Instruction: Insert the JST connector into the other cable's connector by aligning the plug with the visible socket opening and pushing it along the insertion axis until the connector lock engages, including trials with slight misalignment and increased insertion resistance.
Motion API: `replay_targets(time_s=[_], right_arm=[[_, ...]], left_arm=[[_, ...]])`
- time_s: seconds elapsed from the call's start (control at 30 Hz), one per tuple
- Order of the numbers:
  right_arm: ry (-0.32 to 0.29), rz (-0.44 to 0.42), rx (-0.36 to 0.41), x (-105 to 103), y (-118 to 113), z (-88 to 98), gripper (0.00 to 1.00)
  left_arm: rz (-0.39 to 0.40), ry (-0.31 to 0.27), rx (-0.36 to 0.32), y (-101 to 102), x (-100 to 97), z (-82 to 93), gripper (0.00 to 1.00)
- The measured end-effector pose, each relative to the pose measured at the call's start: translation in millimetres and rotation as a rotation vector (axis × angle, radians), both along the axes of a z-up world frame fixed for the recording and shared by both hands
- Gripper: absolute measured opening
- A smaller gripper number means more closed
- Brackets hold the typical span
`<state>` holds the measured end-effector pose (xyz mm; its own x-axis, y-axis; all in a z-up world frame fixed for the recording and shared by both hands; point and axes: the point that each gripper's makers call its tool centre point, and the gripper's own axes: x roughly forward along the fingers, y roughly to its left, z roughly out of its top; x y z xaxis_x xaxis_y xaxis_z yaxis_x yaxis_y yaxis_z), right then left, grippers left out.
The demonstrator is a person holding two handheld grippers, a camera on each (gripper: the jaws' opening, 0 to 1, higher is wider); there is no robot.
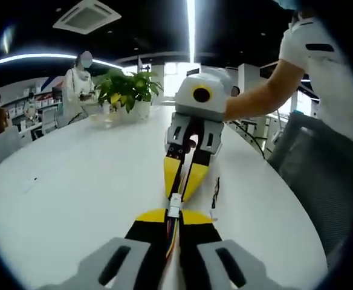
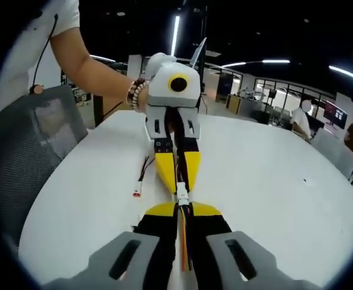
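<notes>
The two grippers meet tip to tip above the white table (image 1: 74, 181). My left gripper (image 1: 173, 215) is shut on a cable of coloured wires that ends in a white JST connector (image 1: 174, 205). Facing it, my right gripper (image 1: 178, 191) is shut on the other cable. In the right gripper view, my right gripper (image 2: 182, 209) pinches red and orange wires that lead to the white connector (image 2: 181, 194), which touches the yellow tips of the left gripper (image 2: 178, 186). The connector halves sit in line and together. Whether the lock is engaged cannot be told.
A spare black cable (image 2: 143, 175) with a small end plug lies on the table beside the grippers. A potted plant (image 1: 128, 90) stands at the far side. A grey mesh chair (image 2: 37, 151) is at the table edge. People sit in the background.
</notes>
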<state>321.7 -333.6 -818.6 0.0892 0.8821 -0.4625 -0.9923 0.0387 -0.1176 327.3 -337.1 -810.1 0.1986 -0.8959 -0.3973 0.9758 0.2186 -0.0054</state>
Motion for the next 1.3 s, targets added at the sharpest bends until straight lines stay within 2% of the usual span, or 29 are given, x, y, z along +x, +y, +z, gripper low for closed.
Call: replay_targets(time_s=[0.67, 0.9, 1.3], right_arm=[[-0.001, -0.048, -0.002, 27.1, 0.6, -11.7, 0.04], [0.0, -0.052, -0.017, 34.1, 1.5, -20.6, 0.04], [0.006, -0.046, -0.028, 31.9, 2.5, -26.3, 0.04]], left_arm=[[0.037, 0.009, 0.042, 3.2, 30.4, -13.1, 0.01], [0.05, 0.013, 0.074, 4.7, 38.9, -24.0, 0.01], [0.057, 0.029, 0.091, 6.1, 38.3, -31.4, 0.01]])
